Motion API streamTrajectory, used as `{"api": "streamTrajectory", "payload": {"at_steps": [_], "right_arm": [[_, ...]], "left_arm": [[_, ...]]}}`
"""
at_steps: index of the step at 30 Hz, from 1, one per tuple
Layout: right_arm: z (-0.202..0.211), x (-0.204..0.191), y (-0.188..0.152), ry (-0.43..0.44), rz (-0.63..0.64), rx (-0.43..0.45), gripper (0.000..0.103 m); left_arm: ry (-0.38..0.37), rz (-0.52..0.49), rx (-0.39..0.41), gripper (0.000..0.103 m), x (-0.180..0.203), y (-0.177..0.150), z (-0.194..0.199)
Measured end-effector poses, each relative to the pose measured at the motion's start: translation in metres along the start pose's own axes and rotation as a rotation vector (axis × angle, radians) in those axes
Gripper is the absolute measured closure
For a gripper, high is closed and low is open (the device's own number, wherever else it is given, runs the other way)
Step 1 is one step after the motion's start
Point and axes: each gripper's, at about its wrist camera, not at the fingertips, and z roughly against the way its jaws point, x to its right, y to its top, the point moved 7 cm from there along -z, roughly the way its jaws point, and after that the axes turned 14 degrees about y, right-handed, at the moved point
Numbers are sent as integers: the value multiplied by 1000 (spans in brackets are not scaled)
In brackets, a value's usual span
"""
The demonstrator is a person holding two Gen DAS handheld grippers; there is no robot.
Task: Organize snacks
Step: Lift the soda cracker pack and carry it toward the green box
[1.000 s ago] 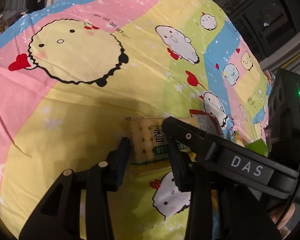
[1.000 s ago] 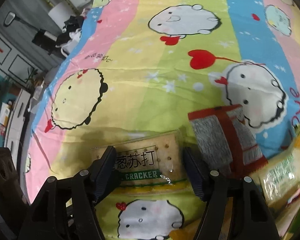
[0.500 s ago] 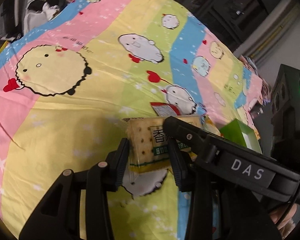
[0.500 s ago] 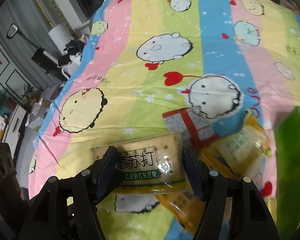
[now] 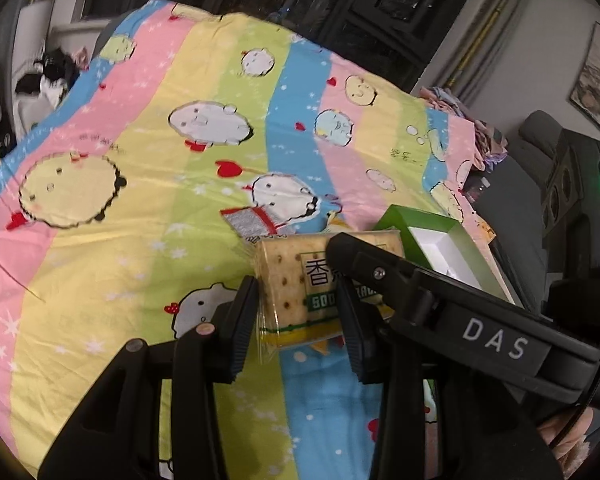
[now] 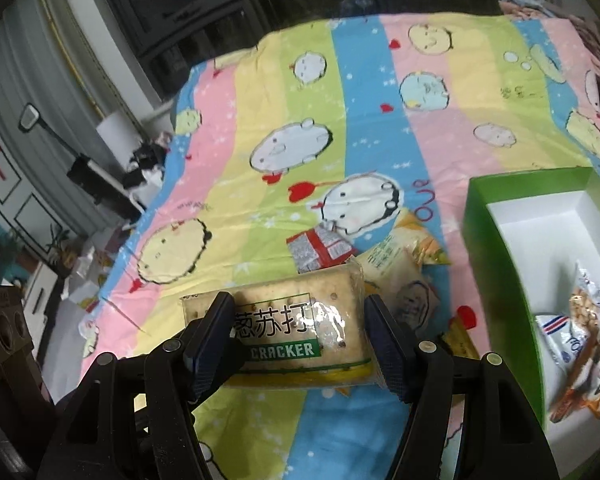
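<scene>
A striped cartoon bedsheet (image 6: 340,128) carries a green box (image 6: 496,248) (white inside, snacks in it). Above the sheet, 1 cracker pack (image 6: 300,332) is clamped by the right gripper (image 6: 300,344) and left gripper (image 5: 296,312).

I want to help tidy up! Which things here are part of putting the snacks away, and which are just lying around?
For the job:
- clear-wrapped soda cracker pack, held by both grippers
- green cardboard box with white inside
- red-and-silver snack packet
- pale yellow snack bag

Just lying about:
- striped cartoon bedsheet
- black-and-white clothes heap
</scene>
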Motion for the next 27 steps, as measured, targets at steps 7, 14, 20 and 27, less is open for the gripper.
{"api": "streamTrajectory", "payload": {"at_steps": [7,14,20,27], "right_arm": [[27,-4,10,7,28,40,34],[63,8,23,11,15,113,34],[101,20,35,11,14,189,34],[132,40,44,4,-6,241,34]], "left_arm": [[-9,-10,43,63,19,9,17],[-24,-69,90,63,57,22,34],[-47,-127,138,63,93,31,50],[-68,-175,152,63,129,34,56]]}}
